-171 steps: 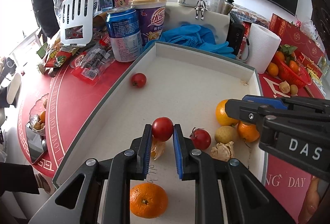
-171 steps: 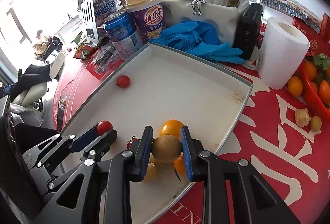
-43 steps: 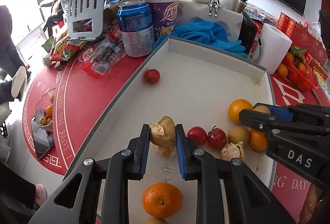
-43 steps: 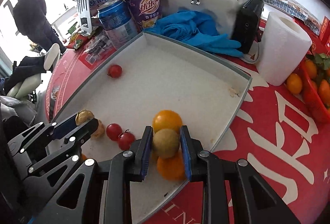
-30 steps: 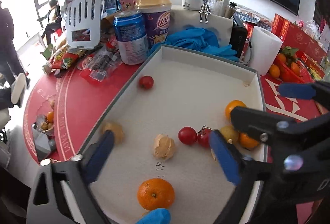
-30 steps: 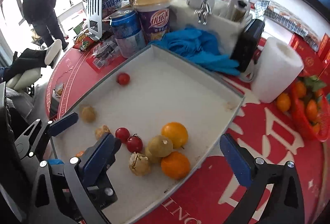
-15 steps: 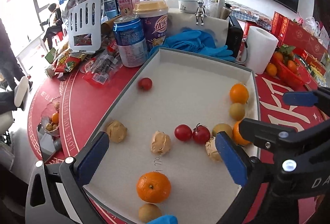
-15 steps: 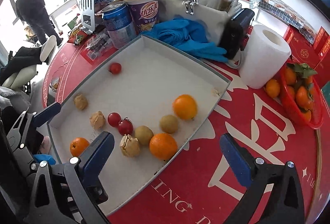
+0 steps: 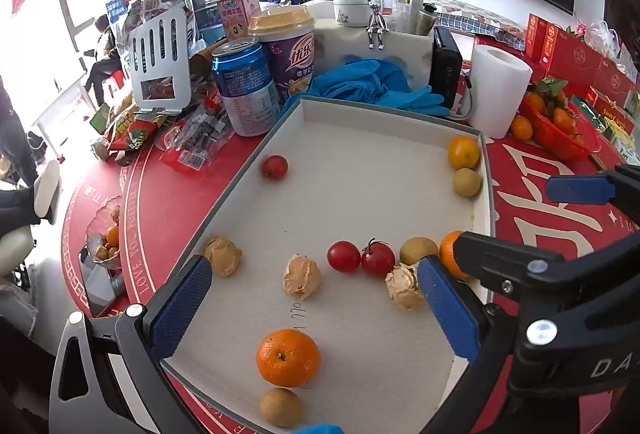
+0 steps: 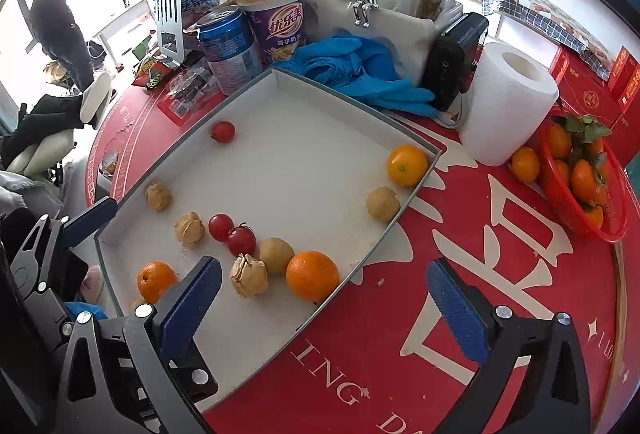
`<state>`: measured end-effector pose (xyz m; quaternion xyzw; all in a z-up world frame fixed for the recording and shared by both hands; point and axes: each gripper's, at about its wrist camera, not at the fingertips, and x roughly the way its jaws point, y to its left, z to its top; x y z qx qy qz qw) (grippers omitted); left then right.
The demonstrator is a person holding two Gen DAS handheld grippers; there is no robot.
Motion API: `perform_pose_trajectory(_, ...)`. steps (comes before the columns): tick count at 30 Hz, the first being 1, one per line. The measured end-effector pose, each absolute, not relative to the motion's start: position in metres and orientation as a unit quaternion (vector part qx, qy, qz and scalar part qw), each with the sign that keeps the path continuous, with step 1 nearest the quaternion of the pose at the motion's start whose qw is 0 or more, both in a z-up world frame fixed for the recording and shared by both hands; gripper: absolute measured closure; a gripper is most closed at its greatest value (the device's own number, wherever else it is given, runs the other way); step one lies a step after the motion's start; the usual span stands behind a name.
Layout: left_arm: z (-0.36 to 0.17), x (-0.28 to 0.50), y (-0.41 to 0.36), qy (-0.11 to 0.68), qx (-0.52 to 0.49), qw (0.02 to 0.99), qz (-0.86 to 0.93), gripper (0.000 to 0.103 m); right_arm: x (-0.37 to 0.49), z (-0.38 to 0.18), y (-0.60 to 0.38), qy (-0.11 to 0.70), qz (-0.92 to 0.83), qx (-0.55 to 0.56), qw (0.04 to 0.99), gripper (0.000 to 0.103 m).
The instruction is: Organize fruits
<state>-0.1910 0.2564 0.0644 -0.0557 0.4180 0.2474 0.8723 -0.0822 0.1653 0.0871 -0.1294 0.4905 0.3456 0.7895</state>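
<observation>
A white tray (image 9: 360, 138) (image 10: 280, 86) holds the fruit. In the left wrist view two red tomatoes (image 9: 360, 257) sit mid-tray, a third tomato (image 9: 274, 166) at the far left wall. Husked fruits lie at the left wall (image 9: 222, 256), mid-tray (image 9: 301, 275) and by the right finger (image 9: 403, 285). Oranges (image 9: 288, 357) (image 9: 463, 152) and brown-green round fruits (image 9: 466, 181) (image 9: 418, 251) are spread about. My left gripper (image 9: 312, 310) is open and empty above the tray's near end. My right gripper (image 10: 320, 308) is open and empty over the tray's near right edge, near an orange (image 10: 312, 276).
Behind the tray stand a blue can (image 9: 244, 90), a purple cup (image 9: 286, 54), blue gloves (image 9: 372, 82), a black box (image 9: 445, 70) and a paper roll (image 9: 498, 90). A red basket of oranges (image 10: 580, 174) sits right. Snack packets (image 9: 188, 142) lie left on the red tablecloth.
Both grippers opened and let go: the left released a husked fruit, the right a brown-green fruit. Both then pulled back and up from the tray.
</observation>
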Motion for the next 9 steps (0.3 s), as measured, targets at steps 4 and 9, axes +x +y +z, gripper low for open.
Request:
perform_pose_trajectory(4,0.0660,-0.1901,0.2540,0.418,-0.052,0.872,0.250,0.000,-0.0833,0.0874,0.1630,0.489,0.348,-0.127,0.790,0.000)
perform_pose_trajectory(9,0.0670,-0.1902,0.2498,0.417,-0.043,0.872,0.253,0.000,-0.0839,0.0886,0.1583,0.487,0.349,-0.124,0.791,0.000)
